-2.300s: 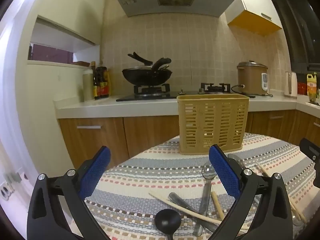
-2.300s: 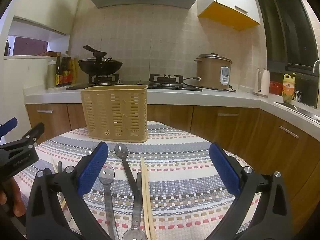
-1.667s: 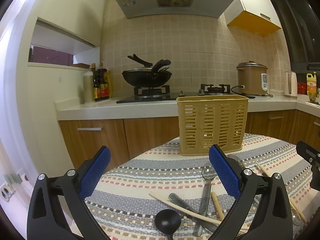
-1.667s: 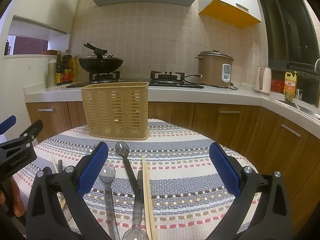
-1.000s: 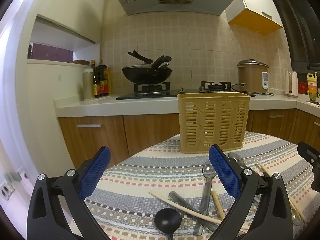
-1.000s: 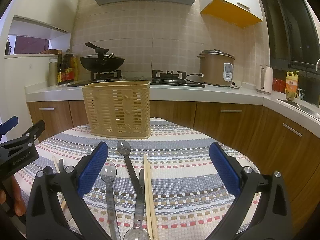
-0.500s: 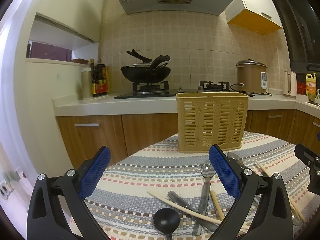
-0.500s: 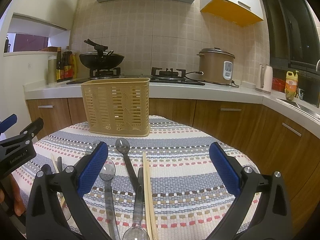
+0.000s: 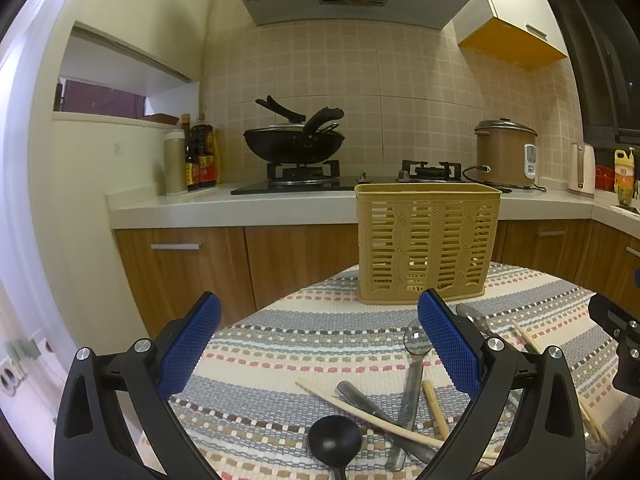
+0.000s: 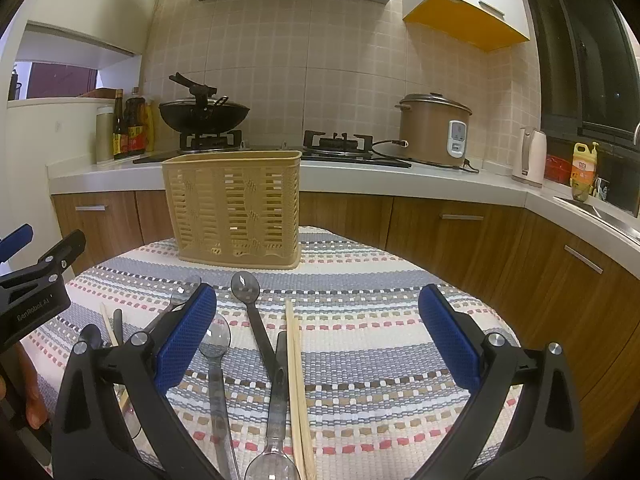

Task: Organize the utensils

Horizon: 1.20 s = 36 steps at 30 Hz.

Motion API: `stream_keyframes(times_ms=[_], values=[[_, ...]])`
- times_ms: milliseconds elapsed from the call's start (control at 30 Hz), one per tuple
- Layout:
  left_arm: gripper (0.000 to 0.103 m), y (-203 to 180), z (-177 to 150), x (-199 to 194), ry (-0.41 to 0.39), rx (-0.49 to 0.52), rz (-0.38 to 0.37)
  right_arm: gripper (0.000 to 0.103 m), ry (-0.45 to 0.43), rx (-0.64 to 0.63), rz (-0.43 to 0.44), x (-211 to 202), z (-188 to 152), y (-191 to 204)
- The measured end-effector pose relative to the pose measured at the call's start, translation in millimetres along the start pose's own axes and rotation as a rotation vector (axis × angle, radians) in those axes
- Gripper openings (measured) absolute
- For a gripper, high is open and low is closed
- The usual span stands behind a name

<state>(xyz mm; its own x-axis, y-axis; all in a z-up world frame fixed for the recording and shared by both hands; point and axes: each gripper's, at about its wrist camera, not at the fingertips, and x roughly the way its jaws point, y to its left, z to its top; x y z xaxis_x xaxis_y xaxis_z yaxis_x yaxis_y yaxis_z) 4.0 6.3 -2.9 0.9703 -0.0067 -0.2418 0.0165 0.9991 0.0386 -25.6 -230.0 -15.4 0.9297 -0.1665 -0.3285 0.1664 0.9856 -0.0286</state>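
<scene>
Both your claws hang wide open over the striped cloth (image 10: 360, 344), with nothing between the blue pads.

Your left claw (image 9: 320, 344) points at the left part of the table. The utensils lie low and toward its right finger: a black ladle (image 9: 335, 442) at the near edge between the fingers, a chopstick (image 9: 384, 420) slanting across a metal handle just beyond it, and a clear spoon (image 9: 416, 340) whose bowl sits just beside the right pad. The basket (image 9: 427, 242) stands upright at the far edge of the table, ahead and a little right of this claw, well apart from it.

Your right claw (image 10: 318, 340) has the utensils between its fingers, nearer the left one. A pair of chopsticks (image 10: 298, 380) runs straight away from you near the middle; a dark spoon (image 10: 246, 286) lies just left of them, bowl toward the basket; another clear spoon (image 10: 215, 338) lies touching or just beside the left pad. The basket (image 10: 236, 208) stands beyond them, ahead and left of centre.
</scene>
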Motion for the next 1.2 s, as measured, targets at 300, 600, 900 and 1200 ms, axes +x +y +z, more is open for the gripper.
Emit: stream_keyframes(times_ms=[300,600,900,1200], values=[[0.096,-1.7,-0.1,-0.7,0.0,0.001,0.0,0.097,0.002,-0.003,-0.006,0.5,-0.5,0.7],[0.096,7.5,2.7,9.4,0.059,-0.052,-0.01,0.097,0.036,-0.023,-0.037,7.8,-0.9,1.7],[0.078,59.8,3.5,61.9,0.452,-0.193,-0.19,0.097,0.099,-0.036,-0.025,18.7,1.2,0.4],[0.069,33.6,5.8,97.0,0.673,-0.144,-0.47,0.095,0.322,-0.217,0.103,57.8,25.9,19.2]])
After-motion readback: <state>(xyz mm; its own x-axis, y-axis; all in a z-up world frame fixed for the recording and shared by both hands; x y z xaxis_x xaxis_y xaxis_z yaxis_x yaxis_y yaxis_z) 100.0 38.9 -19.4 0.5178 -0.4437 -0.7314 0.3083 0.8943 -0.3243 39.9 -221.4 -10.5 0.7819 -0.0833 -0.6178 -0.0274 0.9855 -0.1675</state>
